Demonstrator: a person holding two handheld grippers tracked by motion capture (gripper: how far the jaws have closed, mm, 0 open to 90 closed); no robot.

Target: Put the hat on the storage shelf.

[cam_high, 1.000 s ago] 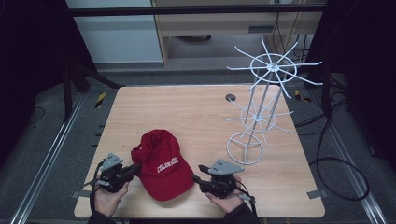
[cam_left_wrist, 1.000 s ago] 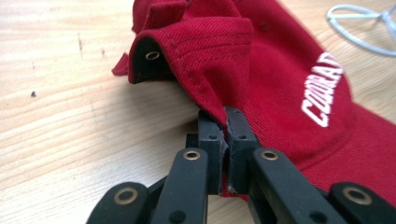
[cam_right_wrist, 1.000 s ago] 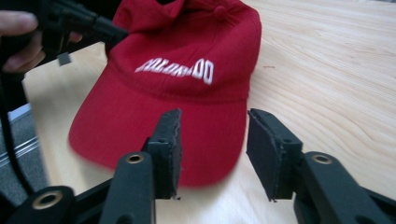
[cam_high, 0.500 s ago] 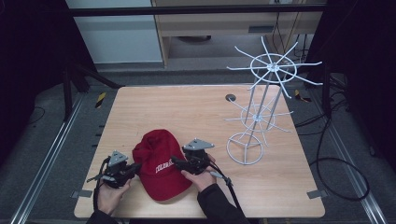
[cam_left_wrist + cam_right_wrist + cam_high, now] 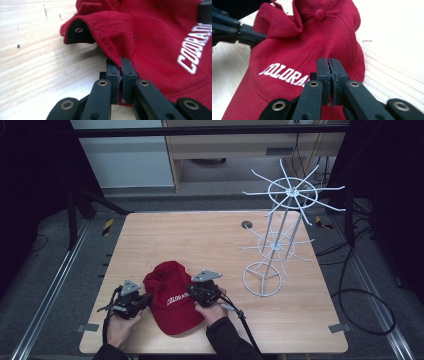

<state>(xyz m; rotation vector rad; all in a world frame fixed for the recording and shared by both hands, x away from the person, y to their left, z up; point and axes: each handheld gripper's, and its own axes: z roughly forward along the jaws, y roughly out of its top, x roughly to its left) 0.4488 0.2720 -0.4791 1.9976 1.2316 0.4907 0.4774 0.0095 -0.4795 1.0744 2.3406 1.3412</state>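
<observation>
Two hand-held grippers on the red cap point(image 5: 171, 295) right now, and from where I sit a fair bit is hard to read. On the left gripper view my left hand-held gripper point(image 5: 120, 65) has its jaws pressed together on a fold of the cap's side fabric, so that pinch is clear enough. The right hand-held gripper point(image 5: 329, 65) has its jaws squeezed together too, up against the crown just right of the white lettering, but I can't tell whether any cloth is actually caught between them. That lettering gets cut off by the jaws on the right gripper view and runs off the frame edge on the left one. From the high view both jaw tips are too small to judge, and my right hand covers part of the brim. The cap sits near the front edge of the counter point(image 5: 200, 240), between my hands. Off to the right stands a white wire rack point(image 5: 280, 240), well apart from the cap and nothing in its way. Light wood-grain counter, with a small dark round hole point(image 5: 247, 225) toward the back; the room beyond is dim, with cables on the floor at right.
</observation>
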